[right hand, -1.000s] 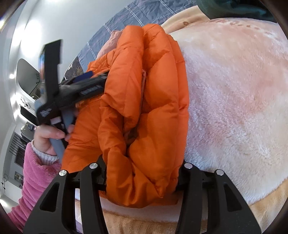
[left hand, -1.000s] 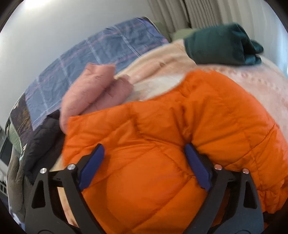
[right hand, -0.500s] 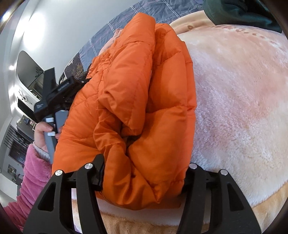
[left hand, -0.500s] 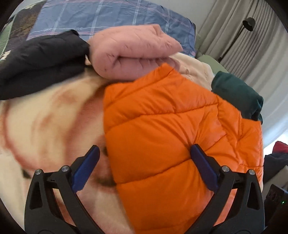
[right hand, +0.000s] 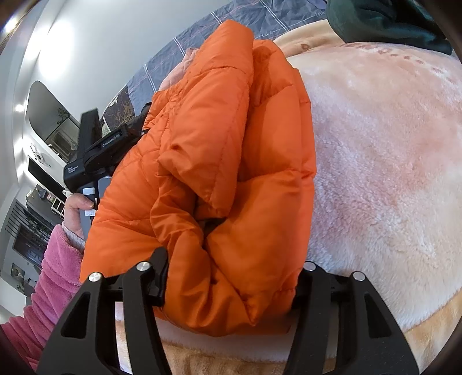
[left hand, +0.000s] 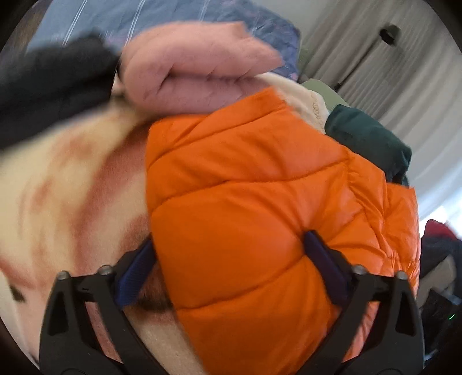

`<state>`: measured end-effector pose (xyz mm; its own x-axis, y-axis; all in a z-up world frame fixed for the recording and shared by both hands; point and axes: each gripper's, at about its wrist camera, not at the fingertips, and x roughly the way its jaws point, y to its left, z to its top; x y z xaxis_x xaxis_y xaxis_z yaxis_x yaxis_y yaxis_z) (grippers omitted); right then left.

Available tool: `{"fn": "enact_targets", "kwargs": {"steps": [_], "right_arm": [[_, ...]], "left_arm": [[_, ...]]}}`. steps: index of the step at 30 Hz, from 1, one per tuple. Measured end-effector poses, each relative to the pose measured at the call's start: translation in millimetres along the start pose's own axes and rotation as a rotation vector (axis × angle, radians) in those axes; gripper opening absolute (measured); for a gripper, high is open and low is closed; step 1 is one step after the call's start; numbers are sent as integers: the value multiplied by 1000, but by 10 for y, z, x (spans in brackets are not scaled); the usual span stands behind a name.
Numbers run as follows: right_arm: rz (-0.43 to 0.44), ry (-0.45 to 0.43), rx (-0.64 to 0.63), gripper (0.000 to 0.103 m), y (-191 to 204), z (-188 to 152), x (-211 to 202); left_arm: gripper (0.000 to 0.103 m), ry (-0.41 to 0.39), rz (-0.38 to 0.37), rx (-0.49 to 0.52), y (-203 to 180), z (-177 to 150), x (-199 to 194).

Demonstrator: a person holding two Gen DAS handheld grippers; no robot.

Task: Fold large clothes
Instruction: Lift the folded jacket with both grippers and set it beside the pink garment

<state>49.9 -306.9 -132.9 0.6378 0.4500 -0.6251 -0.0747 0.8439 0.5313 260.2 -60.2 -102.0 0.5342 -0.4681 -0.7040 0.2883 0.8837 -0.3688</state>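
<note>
A puffy orange jacket [left hand: 260, 202] lies folded in a thick bundle on a cream and pink fleece blanket [left hand: 66, 184]. My left gripper [left hand: 231, 271] has its blue-padded jaws spread wide around one end of the bundle, pressing its sides. In the right wrist view the jacket [right hand: 219, 173] bulges between the wide-spread fingers of my right gripper [right hand: 231, 285], which grip its other end on the blanket [right hand: 389, 173]. The left gripper's body [right hand: 98, 155] and the hand holding it show at the left.
A folded pink garment [left hand: 196, 72] and a black garment [left hand: 49, 86] lie beyond the jacket. A dark green folded garment [left hand: 369, 138] sits to the right, also in the right wrist view [right hand: 384, 20]. A blue plaid sheet [right hand: 254, 17], curtains and shelves surround the bed.
The left gripper swung from over the jacket's top to its end and closed in on its sides. The right gripper kept its hold while the bundle shifted slightly.
</note>
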Motion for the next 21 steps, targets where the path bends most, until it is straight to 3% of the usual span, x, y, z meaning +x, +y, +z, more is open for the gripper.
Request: {"fn": "enact_targets", "kwargs": {"steps": [1,3,5,10,13,18,21], "right_arm": [[-8,-8,-12,44,19,2,-32],[-66,-45,-111,32,155,-3,-106],[-158,-90,-240,25,334,-20,-196],[-160,-157,-248,25,318,144,-449],[-199,-238,-274,25,304,453,-663],[-246,-288,-285,25,199,1134,-731],[-288,-314,-285,25,129,1569,-633]], "left_arm": [[77,-13,16,26,-71,2,-66],[50,-37,63,96,-293,30,-179],[41,-89,98,188,-594,93,-341],[40,-242,90,331,-1251,359,-763],[40,-308,122,411,-1604,592,-853],[40,-369,169,458,-1903,1158,-724],[40,-385,246,488,-2090,1618,-438]]}}
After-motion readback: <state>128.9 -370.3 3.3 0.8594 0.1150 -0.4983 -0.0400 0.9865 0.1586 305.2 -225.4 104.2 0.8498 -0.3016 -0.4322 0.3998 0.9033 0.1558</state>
